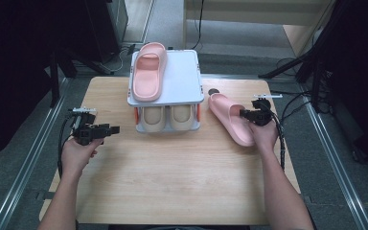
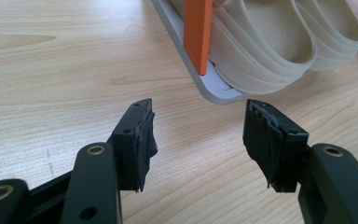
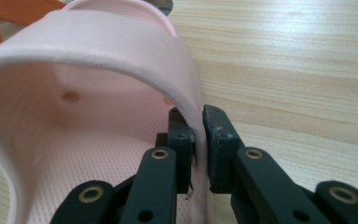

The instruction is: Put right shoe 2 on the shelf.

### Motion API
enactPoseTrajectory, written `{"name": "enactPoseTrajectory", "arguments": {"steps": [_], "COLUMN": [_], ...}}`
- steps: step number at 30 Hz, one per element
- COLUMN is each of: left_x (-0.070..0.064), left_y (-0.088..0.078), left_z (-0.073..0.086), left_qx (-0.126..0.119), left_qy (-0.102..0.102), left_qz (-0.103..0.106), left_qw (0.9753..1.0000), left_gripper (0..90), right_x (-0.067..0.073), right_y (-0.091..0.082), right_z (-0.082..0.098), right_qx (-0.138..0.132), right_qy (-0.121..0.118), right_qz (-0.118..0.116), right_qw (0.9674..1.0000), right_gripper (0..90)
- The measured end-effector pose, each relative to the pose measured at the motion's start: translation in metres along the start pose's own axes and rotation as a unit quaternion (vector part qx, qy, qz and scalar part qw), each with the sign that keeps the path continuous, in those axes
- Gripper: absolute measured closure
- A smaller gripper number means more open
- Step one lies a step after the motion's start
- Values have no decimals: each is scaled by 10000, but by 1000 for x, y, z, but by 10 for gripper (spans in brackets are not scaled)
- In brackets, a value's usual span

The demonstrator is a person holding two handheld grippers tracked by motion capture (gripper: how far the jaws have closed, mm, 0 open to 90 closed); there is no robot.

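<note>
Right tongs point(image 3: 198, 140) clamped on pink slipper's point(image 1: 230, 117) strap edge, left tongs point(image 2: 198, 140) apart and idle.
Grab step's done I think; next I'd lift it onto the rack point(image 1: 184, 84) beside its twin point(image 1: 148, 72).

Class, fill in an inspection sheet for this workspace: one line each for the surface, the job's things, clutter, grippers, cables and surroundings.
Surface: wooden table, bare at the front.
Job's things: pink slipper on the table at the right; second pink slipper on the top of a grey two-tier rack; beige pair on the lower tier.
Clutter: small dark round thing behind the table slipper, too small to name.
Grippers: right gripper shut on the table slipper's strap; left gripper open, holding nothing, pointing at the rack's corner.
Cables: one trails from each gripper; more lie on the floor behind.
Surroundings: grey floor, metal rails beside the table, dark stands.
</note>
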State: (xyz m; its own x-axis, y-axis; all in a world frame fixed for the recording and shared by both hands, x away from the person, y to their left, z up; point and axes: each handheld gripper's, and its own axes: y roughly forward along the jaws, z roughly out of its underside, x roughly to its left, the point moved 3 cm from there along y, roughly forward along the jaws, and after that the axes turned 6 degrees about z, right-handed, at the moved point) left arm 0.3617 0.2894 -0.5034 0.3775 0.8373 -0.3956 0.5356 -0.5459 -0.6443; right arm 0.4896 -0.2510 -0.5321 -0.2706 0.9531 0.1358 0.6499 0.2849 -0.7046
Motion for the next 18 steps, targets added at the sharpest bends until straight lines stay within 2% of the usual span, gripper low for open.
{"name": "enactPoseTrajectory", "arguments": {"steps": [8, 12, 15, 18], "left_x": [-1, -2, -3, -4], "left_y": [3, 4, 5, 5], "left_z": [-2, -2, -4, -5], "left_qx": [19, 45, -7, 1], "left_qy": [10, 20, -10, 4], "left_qz": [17, 35, 55, 67], "left_qw": [10000, 10000, 10000, 10000], "left_gripper": [433, 433, 433, 433], "right_x": [5, 9, 14, 18], "right_y": [-7, -13, -20, -27], "right_z": [-3, -6, -12, -22], "right_qx": [-7, -35, -182, -174], "right_qy": [15, 163, 36, -23], "right_qz": [-15, -129, -88, -55], "right_qw": [10000, 9998, 9998, 9998], "right_gripper": [840, 839, 839, 839]}}
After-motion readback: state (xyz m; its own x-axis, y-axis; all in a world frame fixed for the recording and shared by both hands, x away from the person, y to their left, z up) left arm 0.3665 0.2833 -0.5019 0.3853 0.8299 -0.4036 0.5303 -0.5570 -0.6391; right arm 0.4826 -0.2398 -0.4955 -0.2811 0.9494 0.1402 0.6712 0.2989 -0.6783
